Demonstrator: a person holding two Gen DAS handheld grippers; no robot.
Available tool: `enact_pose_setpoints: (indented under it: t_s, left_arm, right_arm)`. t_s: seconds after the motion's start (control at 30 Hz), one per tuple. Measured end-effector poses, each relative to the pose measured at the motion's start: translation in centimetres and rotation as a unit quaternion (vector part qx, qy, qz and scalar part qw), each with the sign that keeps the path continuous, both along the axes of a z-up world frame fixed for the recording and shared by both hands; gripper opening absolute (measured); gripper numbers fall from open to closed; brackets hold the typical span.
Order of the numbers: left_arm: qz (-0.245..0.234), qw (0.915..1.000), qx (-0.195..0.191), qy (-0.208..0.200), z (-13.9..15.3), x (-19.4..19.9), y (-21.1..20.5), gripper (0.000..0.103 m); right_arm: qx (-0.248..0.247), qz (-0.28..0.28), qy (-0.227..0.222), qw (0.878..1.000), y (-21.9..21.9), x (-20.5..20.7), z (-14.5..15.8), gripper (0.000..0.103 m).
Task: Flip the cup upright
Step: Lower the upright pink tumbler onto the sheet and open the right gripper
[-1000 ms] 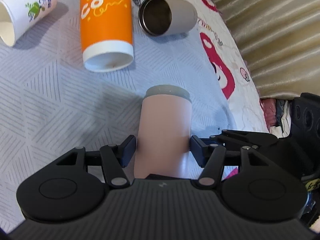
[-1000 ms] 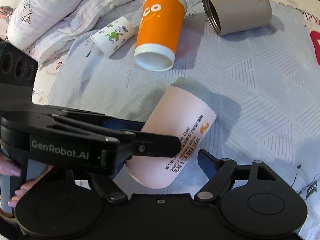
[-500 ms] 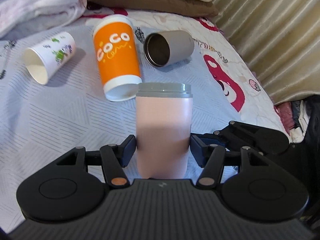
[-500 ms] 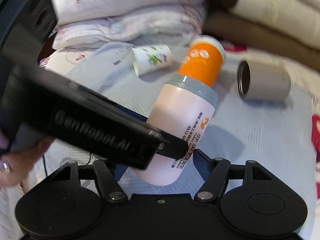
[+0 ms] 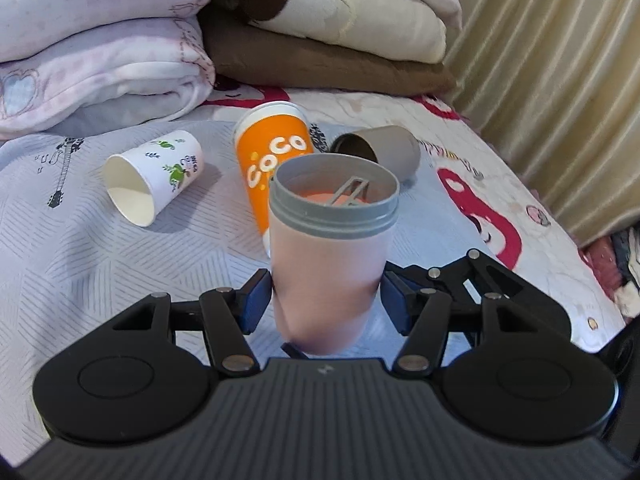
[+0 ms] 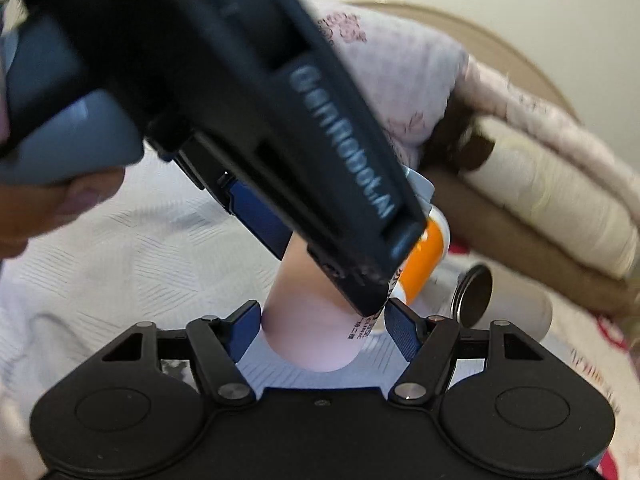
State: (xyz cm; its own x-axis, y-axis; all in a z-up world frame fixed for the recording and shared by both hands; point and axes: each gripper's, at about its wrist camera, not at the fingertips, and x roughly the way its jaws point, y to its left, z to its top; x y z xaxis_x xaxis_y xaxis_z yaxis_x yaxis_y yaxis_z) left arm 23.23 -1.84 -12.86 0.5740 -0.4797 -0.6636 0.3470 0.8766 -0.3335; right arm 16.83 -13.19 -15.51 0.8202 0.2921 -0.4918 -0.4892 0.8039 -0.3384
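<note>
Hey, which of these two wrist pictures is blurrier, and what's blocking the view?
Right wrist view: motion-smeared, worst on the folded bedding, and the left claw's dark body fills the upper left, hiding most of the pink cup. Left wrist view: mostly sharp, with fisheye bending at the curtain; only the near cup wall looks soft.

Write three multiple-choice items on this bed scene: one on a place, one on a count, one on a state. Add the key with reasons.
1. Where is the pink cup?
A. between the left gripper pads
B. on the blankets
C. inside the orange cup

2. How many other cups lie on their sides?
A. one
B. three
C. five

3. The pink cup's mouth faces:
A. down
B. sideways
C. up

Key: 1 A, blue pads flank its body. 2 B, the white paper cup, orange cup and grey tumbler. 3 C, its grey rim opens upward.
</note>
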Motion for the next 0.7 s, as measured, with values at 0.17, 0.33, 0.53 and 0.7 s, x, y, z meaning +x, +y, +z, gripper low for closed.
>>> enact_pose_setpoints:
  t_s: [0.17, 0.33, 0.53, 0.7]
  left_arm:
    - [0.002, 0.9999, 0.012, -0.003, -1.0, -0.3, -0.4, 0.058]
    - [-0.006, 0.9998, 0.014, 0.013, -1.4, -0.6, -0.9, 0.058]
    - [-0.012, 0.9994, 0.003, 0.033, -1.5, -1.6, -1.1, 0.058]
    - [-0.018, 0.9992, 0.019, 0.03, -1.4, -2.5, -1.6, 0.058]
  right_arm:
    - [-0.013, 0.004, -0.01, 1.0, 0.3, -0.3, -1.1, 0.073]
    - [0.0, -0.008, 0.023, 1.0, -0.3, -0.1, -0.9, 0.073]
    - [0.027, -0.034, 0.067, 0.997, -1.1, 0.8, -0.3, 0.072]
    - [0.022, -0.036, 0.084, 0.996, -1.3, 0.6, 0.5, 0.071]
